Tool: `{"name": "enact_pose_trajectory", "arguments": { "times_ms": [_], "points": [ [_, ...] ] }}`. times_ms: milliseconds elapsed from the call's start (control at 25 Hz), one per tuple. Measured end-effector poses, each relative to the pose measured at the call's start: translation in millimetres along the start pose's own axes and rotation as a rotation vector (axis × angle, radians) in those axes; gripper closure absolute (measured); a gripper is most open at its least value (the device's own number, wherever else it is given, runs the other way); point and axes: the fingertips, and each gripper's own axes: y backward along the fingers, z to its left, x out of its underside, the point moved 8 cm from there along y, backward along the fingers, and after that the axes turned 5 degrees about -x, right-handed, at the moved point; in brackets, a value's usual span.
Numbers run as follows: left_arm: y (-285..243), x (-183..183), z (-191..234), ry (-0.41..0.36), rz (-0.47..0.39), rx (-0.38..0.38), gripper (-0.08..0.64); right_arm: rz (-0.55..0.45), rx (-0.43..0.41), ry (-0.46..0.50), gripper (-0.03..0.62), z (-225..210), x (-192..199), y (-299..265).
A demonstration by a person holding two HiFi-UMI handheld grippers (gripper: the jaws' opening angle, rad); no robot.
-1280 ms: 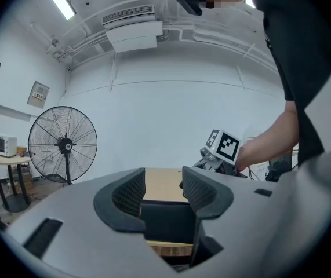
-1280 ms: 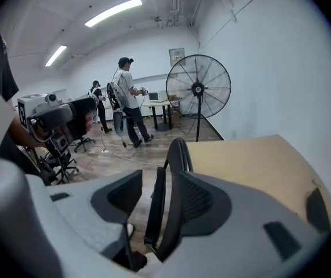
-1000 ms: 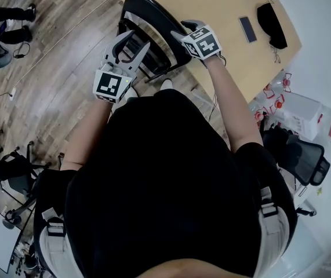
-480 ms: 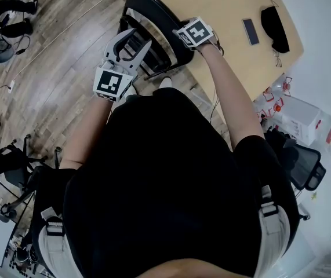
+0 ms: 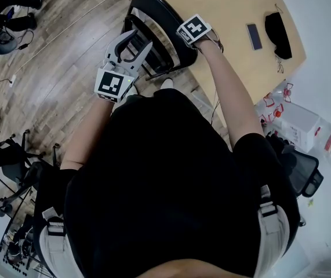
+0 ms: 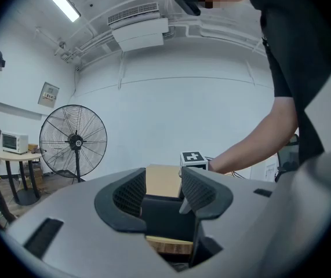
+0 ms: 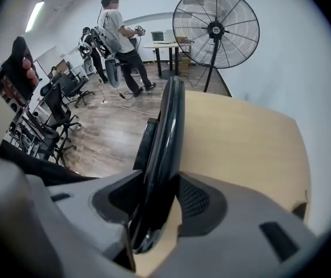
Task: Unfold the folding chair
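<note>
The black folding chair (image 5: 153,13) stands folded, leaning on the wooden table (image 5: 223,4). My left gripper (image 5: 139,40) reaches level into the chair's near side. In the left gripper view (image 6: 164,193) a black chair panel (image 6: 165,213) fills the gap between its pads. My right gripper (image 5: 187,36) points steeply down over the chair's curved top rim. In the right gripper view (image 7: 156,204) the rim tube (image 7: 168,132) runs between the closing jaws. It lies against the left pad, with a gap to the right pad (image 7: 195,198).
A phone (image 5: 254,36) and a black pouch (image 5: 278,28) lie on the table. Plastic bottles (image 5: 287,106) and an office chair (image 5: 301,167) are at the right. A standing fan (image 7: 215,19) and a person (image 7: 119,39) are across the wooden floor.
My right gripper has tipped downward and sunk over the chair's top rim. The left gripper has stayed put.
</note>
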Motion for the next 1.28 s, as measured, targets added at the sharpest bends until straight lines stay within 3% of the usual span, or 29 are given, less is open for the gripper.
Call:
{"name": "enact_pose_trajectory", "arguments": {
  "times_ms": [400, 1280],
  "points": [
    [9, 6, 2, 0.018, 0.022, -0.031, 0.374, 0.005, -0.007, -0.066, 0.437, -1, -1, -1],
    [43, 16, -7, 0.025, 0.046, -0.111, 0.376, -0.025, -0.028, -0.03, 0.437, 48, -9, 3]
  ]
}}
